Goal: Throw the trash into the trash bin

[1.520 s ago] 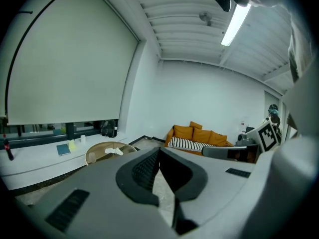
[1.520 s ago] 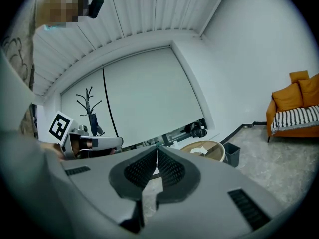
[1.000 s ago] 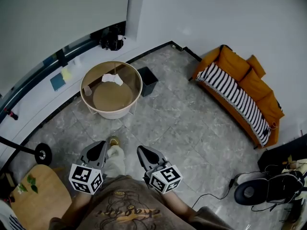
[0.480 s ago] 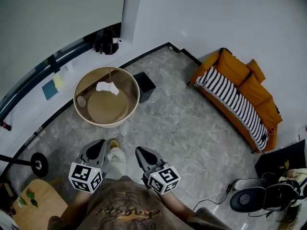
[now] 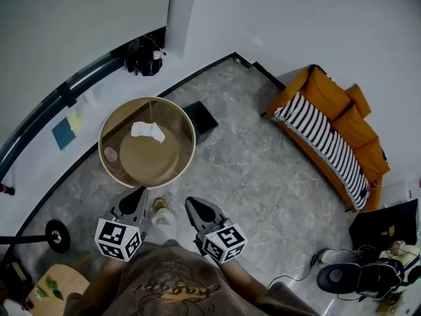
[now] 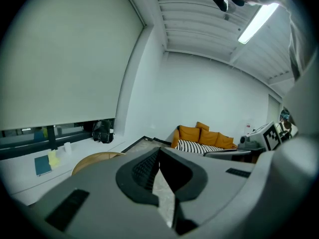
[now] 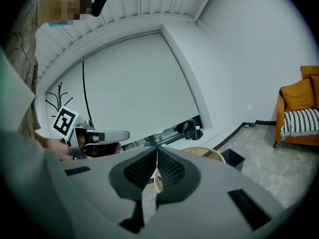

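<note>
**Placement and hold.** You held the left gripper (image 5: 139, 193) low in front of your body, its jaws pressed together at the tips with nothing between them. I judge this a carrying posture for the approach, as nothing was yet within reach.

Ahead of it stood the round table (image 5: 100, 143). On the far side of its top lay the trash (image 5: 147, 131), a crumpled white wad, well apart from both grippers and not yet picked up. A small clear item (image 5: 110, 154) sat near the table's left rim (too small to identify).

The right gripper (image 5: 189, 203) matched the left: jaws closed tip to tip, empty, aimed towards the table.

The trash bin (image 5: 201, 119), black and open-topped, stood on the floor just beside the table's right edge. In my judgement that placement would keep the carry from table to bin short.

The orange sofa (image 5: 329, 94) stood against the right wall with a striped blanket (image 5: 322, 143) laid along its seat, well clear of the work.

**Count.**
- Grippers: two, both empty
- Round table: one
- Wad of trash: one
- Clear item: one
- Trash bin: one
- Sofa: one
- Blanket: one
</note>
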The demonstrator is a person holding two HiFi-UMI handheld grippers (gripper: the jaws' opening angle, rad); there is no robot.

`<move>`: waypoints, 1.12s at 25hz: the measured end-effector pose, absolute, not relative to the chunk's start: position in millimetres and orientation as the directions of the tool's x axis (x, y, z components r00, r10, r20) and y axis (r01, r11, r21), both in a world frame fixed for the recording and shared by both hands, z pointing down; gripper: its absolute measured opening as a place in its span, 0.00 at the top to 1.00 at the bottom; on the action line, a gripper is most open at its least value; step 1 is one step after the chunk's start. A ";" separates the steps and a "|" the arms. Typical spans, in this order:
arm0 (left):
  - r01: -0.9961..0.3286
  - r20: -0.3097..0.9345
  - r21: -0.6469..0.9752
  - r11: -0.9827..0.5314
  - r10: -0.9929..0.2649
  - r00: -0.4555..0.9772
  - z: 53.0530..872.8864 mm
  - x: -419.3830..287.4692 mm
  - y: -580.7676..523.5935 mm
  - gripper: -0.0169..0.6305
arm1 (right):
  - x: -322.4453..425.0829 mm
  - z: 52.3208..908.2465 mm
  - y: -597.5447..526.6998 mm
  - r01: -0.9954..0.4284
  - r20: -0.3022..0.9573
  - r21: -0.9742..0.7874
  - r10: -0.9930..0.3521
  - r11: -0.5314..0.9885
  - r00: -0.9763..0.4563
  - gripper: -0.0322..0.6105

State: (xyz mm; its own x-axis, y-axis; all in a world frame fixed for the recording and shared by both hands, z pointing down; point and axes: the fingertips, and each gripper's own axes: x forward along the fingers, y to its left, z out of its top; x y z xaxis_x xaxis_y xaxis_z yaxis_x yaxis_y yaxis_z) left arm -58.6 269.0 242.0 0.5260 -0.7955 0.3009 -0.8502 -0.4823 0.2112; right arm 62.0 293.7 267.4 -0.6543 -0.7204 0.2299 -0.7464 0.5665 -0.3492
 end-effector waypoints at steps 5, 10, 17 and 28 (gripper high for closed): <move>-0.843 0.299 0.218 -0.492 -0.788 0.538 238.6 -68.9 205.4 0.95 | 47.9 260.7 232.3 -0.752 0.235 -0.344 -0.724 0.562 -0.648 0.92; -0.838 0.281 0.216 -0.500 -0.791 0.544 235.8 -79.9 145.6 0.95 | 37.8 264.2 174.6 -0.762 0.247 -0.332 -0.728 0.556 -0.639 0.92; -0.835 0.275 0.211 -0.507 -0.789 0.549 235.5 -91.9 93.0 0.95 | 20.6 262.4 116.9 -0.763 0.237 -0.311 -0.731 0.567 -0.639 0.92; -0.857 0.265 0.187 -0.480 -0.815 0.515 225.6 -89.4 37.4 0.95 | 13.8 260.3 55.5 -0.730 0.235 -0.305 -0.695 0.611 -0.680 0.92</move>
State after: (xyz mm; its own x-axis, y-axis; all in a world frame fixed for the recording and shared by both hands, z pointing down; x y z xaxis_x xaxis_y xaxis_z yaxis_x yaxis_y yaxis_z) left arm -89.4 37.4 225.6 0.5147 -0.8154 0.2650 -0.8570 -0.4803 0.1867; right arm 13.8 55.5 260.3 -0.6797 -0.6948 0.2352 -0.7303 0.6112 -0.3050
